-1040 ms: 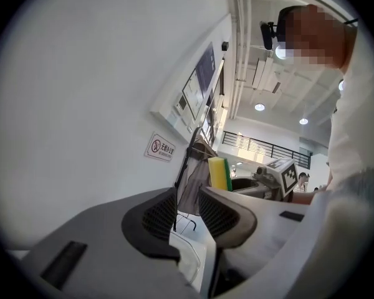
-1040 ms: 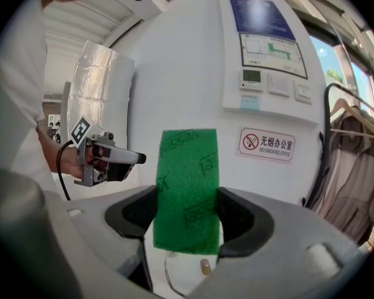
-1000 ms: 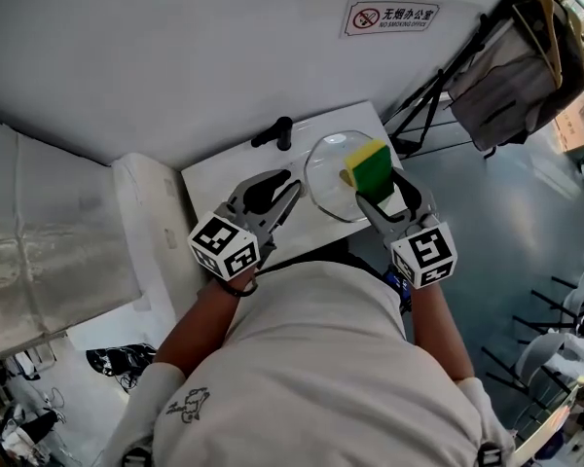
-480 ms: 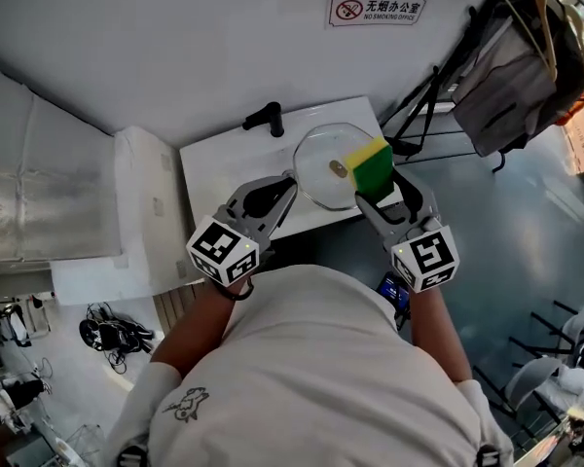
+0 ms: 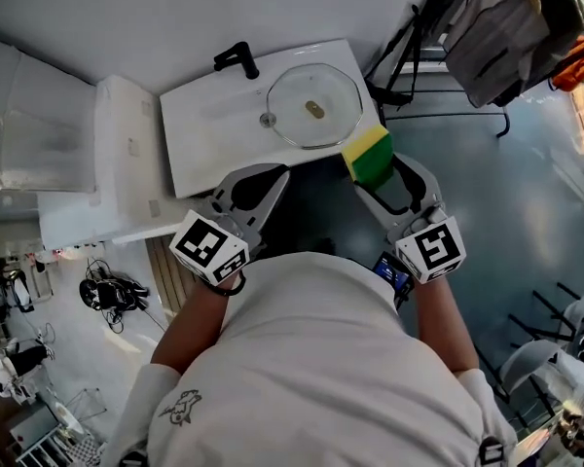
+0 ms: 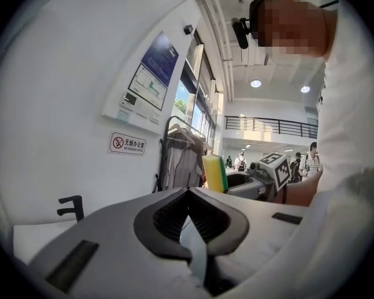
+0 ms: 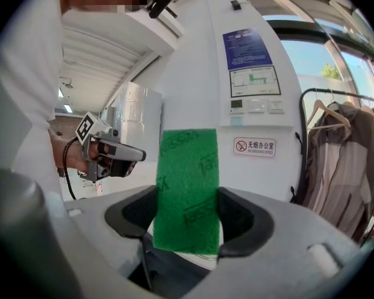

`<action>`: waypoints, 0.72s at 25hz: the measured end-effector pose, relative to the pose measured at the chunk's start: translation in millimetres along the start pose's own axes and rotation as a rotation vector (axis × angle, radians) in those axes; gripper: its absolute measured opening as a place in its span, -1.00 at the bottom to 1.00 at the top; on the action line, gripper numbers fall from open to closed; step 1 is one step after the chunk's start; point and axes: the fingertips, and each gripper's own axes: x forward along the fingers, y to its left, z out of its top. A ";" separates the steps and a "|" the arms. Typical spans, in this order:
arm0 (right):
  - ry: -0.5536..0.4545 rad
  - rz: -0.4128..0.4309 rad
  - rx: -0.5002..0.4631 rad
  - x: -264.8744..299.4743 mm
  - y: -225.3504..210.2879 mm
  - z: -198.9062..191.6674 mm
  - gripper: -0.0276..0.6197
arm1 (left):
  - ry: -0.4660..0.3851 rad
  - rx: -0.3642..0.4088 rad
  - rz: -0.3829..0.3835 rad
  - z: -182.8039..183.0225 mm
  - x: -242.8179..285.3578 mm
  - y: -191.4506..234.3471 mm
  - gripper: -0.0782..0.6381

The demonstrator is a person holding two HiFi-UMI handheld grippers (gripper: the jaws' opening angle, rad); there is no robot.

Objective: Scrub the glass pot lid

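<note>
Left gripper (image 5: 275, 175) just closed, empty; right gripper (image 5: 374, 177) tight on sponge (image 5: 367, 156); both near-level, short of sink (image 5: 190, 154).

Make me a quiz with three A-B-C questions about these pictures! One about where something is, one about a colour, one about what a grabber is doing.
1. Where is the glass lid? A. in a cupboard B. on the white sink C. on the floor
2. What colours is the sponge? A. red and blue B. all white C. yellow and green
3. How are the left gripper's jaws? A. shut, empty B. wide open C. clamped on the sponge
Answers: 1 B, it lies on the sink top. 2 C, yellow foam, green scrub face. 3 A, they have just closed together on nothing.
</note>
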 end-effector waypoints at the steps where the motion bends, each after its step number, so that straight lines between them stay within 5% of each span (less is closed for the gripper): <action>1: 0.001 0.010 0.000 -6.5 4.4 -1.9 0.00 | 0.002 -0.004 0.006 -1.5 -3.8 -8.1 -0.79; 7: 0.012 0.013 -0.094 -34.2 25.1 10.2 0.00 | 0.016 -0.005 0.024 -8.8 -25.2 -38.4 -0.79; 18: -0.056 -0.011 -0.026 -54.6 85.6 31.9 0.00 | -0.007 0.005 0.000 -11.4 -95.2 -59.0 -0.79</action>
